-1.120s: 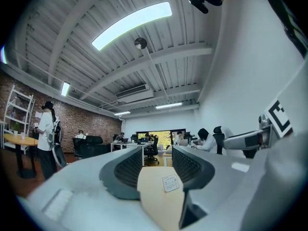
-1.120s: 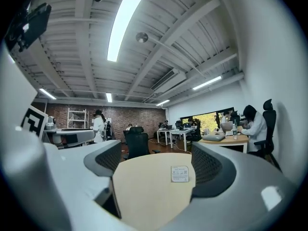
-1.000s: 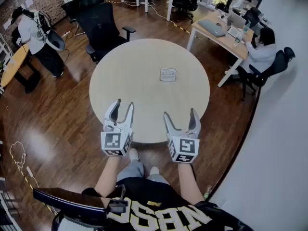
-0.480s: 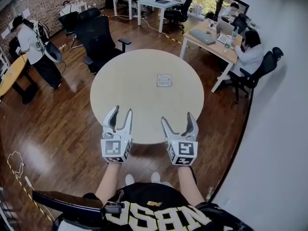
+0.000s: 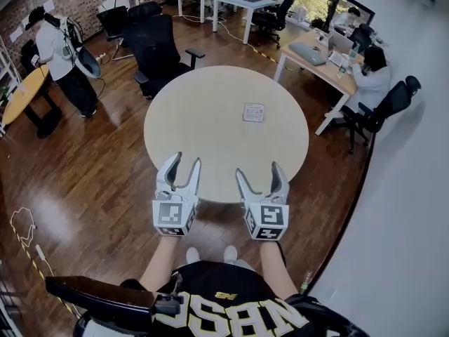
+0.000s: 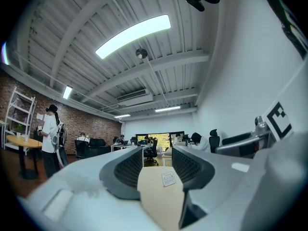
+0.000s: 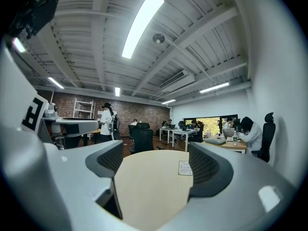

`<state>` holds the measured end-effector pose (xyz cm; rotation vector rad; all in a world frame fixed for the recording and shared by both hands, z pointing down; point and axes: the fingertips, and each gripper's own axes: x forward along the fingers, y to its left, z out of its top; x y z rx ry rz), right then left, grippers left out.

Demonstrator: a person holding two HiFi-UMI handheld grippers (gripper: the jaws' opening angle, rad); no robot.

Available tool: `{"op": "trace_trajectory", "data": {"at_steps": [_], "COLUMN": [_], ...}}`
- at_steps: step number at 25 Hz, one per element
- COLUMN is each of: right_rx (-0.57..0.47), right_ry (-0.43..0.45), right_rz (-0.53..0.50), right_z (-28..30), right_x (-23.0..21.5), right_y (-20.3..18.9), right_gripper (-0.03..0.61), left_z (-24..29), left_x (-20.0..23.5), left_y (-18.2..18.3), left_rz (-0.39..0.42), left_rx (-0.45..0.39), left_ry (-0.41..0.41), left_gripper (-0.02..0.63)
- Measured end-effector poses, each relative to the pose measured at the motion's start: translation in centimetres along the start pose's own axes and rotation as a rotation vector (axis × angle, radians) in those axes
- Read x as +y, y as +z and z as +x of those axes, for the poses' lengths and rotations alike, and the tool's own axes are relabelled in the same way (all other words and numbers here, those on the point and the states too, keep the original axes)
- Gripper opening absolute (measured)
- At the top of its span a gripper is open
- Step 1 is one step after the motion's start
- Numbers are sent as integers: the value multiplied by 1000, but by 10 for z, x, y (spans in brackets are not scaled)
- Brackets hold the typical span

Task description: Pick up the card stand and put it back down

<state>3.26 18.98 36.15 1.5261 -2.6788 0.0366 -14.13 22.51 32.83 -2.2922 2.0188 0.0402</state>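
While left claw (image 5: 184,160), right claw (image 5: 258,169) stay open, card stand (image 5: 254,111) rests.

The card stand (image 5: 254,111) sits on the table's (image 5: 200,128) far half.

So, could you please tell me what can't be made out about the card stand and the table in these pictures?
Print on the card stand: too small to read in the head view and in both gripper views.
Base of the table: hidden under its own top in the head view.
Table's near rim: partly covered by the left gripper and the right gripper in the head view.
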Motion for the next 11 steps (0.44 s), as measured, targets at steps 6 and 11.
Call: {"op": "trace_trajectory", "data": {"at_steps": [6, 11], "right_rx": [9, 10], "right_ry": [-29, -53], "right_rz": [-1, -12], "right_z": [-1, 1], "right_x": [7, 6], "right_y": [-4, -5], "right_gripper": [423, 423], "left_z": [-9, -9], "left_x": [8, 14], "left_y": [-4, -5], "left_rz": [28, 11], "left_rx": [18, 10], "left_ry": [-15, -21], "left_gripper": [189, 189]}}
